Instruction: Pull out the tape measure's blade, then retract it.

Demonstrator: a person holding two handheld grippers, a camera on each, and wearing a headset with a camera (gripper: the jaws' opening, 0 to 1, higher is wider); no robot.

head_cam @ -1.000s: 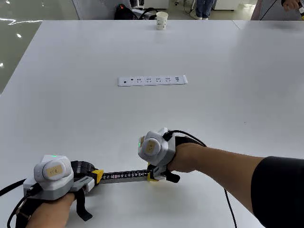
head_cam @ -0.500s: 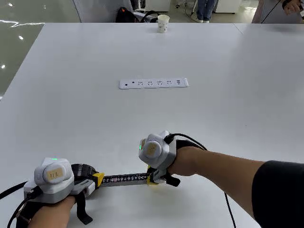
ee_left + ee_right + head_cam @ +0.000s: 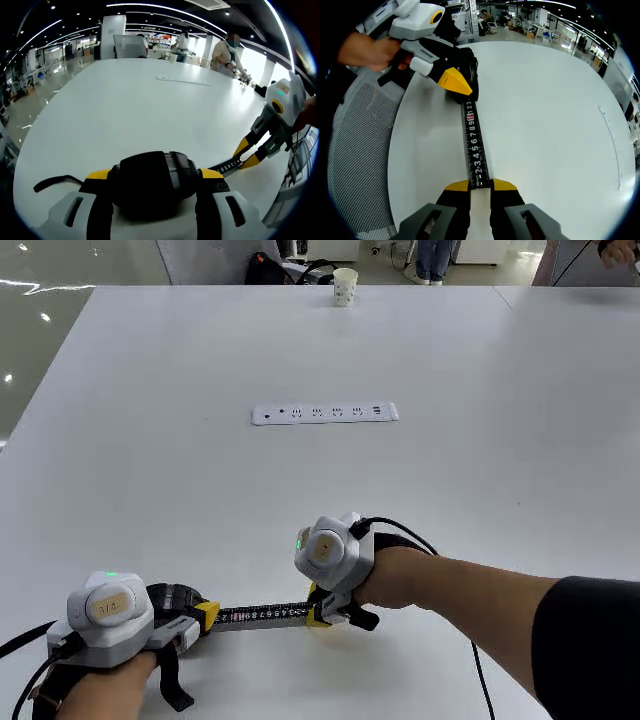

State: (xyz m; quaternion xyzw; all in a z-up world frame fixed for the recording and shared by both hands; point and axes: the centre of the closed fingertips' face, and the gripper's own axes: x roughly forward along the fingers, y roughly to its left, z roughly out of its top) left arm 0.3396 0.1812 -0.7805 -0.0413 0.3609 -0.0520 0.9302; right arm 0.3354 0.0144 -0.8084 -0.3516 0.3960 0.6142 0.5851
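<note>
Readable print sits on the tape measure's (image 3: 152, 182) blade (image 3: 472, 150); right gripper view gives 2 3 4 5 6 7 8 9, a red mark, then 1 2 3. Tan stickers on left hand-held gripper (image 3: 200, 615) and right hand-held gripper (image 3: 316, 616): illegible.

Tape measure (image 3: 178, 598): black rounded case, resting on the white table (image 3: 450, 440) and clamped between the jaws of the left gripper (image 3: 200, 612). Blade (image 3: 262, 615): black with white numerals, partly extended, straight and flat on the table. Its end is pinched by the right gripper (image 3: 318, 616).
</note>
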